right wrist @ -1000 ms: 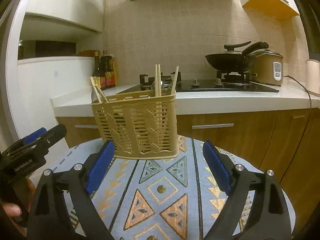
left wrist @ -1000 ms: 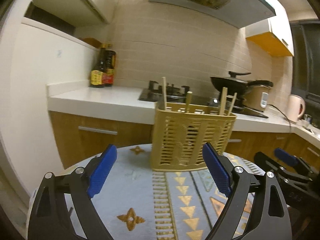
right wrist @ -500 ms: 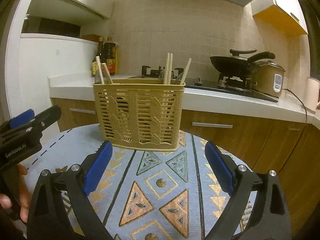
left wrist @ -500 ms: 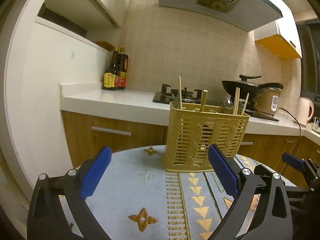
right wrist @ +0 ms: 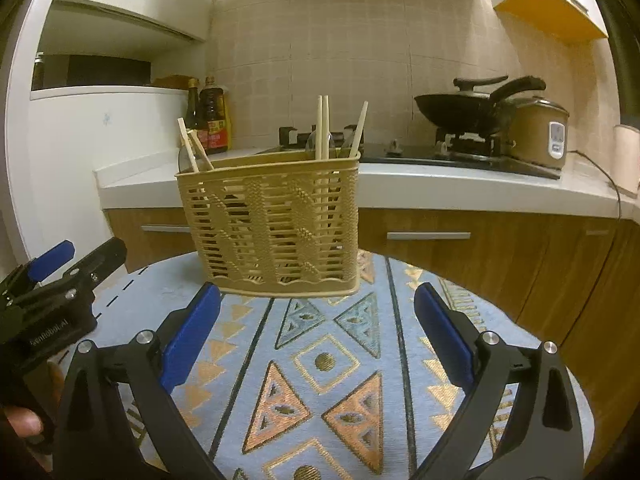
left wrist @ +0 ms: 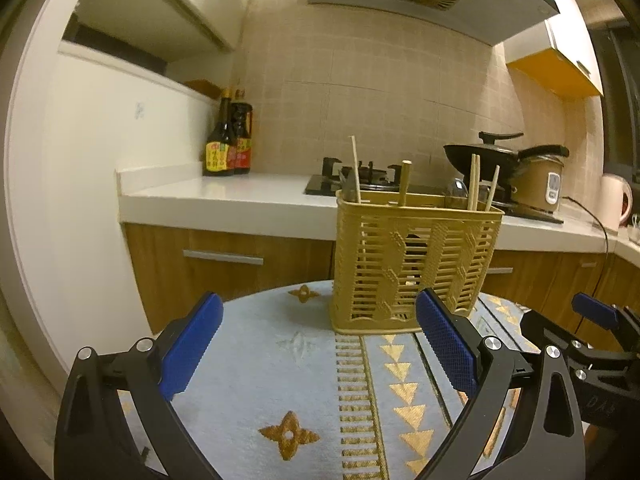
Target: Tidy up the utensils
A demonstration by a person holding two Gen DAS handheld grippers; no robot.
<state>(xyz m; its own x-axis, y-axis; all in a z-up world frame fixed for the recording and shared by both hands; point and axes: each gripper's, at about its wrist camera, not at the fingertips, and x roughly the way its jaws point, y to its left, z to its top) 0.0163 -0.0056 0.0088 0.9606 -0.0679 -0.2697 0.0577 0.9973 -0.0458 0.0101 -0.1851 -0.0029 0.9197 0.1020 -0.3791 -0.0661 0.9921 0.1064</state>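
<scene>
Utensil basket [right wrist: 272,224] stands upright at the far edge of the patterned tablecloth [right wrist: 320,360], chopsticks [right wrist: 322,128] poking up vertically. It's dead ahead of the right gripper [right wrist: 316,336], jaws apart, empty. From the left gripper [left wrist: 318,344], also spread and empty, it sits ahead-right. Right looks nearer. Only the left view shows a spoon bowl [left wrist: 457,192] above the rim.

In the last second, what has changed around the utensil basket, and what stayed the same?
Nothing was taken hold of or let go. Both cameras shifted a little: the yellow basket sits higher and larger in the right wrist view and further right in the left. The left gripper and right gripper stay open and empty. The chopsticks stay in the basket on the patterned cloth.
</scene>
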